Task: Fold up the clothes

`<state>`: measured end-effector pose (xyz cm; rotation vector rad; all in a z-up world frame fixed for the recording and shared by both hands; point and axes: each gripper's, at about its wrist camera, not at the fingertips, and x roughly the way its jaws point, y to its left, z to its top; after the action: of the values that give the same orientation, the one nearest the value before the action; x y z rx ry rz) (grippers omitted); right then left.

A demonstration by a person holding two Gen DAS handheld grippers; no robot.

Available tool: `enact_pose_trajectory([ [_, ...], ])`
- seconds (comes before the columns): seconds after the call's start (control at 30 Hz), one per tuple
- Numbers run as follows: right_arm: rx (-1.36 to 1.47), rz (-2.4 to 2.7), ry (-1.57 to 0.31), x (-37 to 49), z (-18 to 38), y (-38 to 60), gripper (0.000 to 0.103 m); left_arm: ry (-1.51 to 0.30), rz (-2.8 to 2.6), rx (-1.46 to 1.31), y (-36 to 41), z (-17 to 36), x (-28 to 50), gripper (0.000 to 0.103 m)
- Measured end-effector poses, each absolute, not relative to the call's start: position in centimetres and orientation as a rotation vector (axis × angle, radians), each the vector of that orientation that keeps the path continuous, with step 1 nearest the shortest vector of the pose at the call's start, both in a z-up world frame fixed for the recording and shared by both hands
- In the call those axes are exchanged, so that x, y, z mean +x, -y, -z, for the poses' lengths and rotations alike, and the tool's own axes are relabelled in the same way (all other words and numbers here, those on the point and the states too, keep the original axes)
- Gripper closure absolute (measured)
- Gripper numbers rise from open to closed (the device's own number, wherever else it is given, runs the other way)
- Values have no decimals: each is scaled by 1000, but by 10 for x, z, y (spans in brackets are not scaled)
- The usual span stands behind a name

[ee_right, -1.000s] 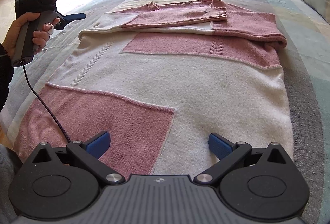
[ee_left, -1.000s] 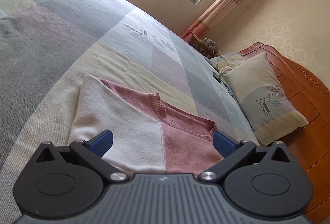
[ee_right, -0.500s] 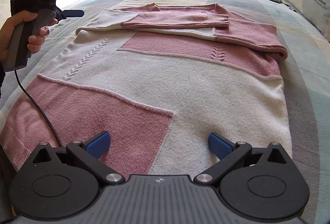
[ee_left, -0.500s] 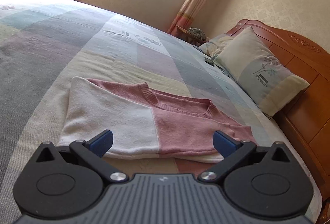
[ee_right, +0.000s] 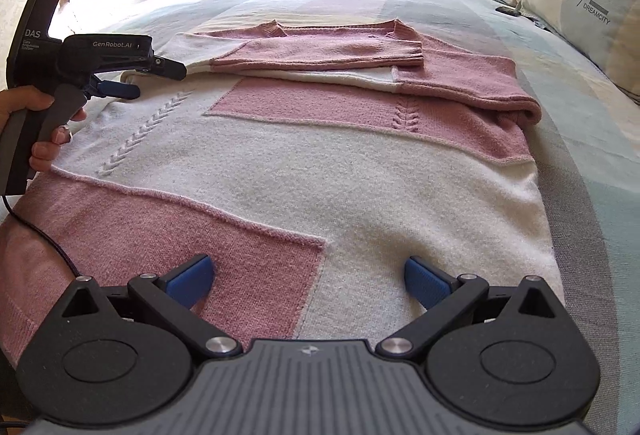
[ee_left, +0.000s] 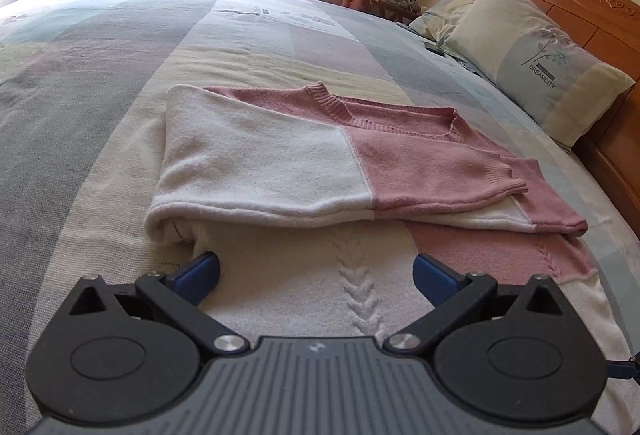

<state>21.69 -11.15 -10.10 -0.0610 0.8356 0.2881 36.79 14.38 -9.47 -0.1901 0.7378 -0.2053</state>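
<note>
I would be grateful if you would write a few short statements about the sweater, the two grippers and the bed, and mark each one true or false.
1. Both sleeves of the sweater are folded across its chest. True.
2. The left gripper is shut on the sweater. False: its jaws are open, and the right wrist view shows them hanging by the sweater's shoulder end, holding nothing.
3. The right gripper is open above the hem end. True.
4. The sweater is blue and grey. False: it is pink and cream.
5. A pillow printed DREAMCITY lies at the head of the bed. True.
6. The hem has been folded up to the collar. False: the body lies flat, at full length.
</note>
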Motion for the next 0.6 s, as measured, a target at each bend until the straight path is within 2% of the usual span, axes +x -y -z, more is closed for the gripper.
enact_pose_trajectory([
  [0.2,84,-301,-906,230,72,128,0,-646,247,-115,-143,70,349,1],
  [0.43,413,-400,-745,313,24,174,0,-658,265,-219,-155,69,352,1],
  [0.6,666,-391,-772,402,52,201,0,-662,266,-247,-157,71,359,1],
])
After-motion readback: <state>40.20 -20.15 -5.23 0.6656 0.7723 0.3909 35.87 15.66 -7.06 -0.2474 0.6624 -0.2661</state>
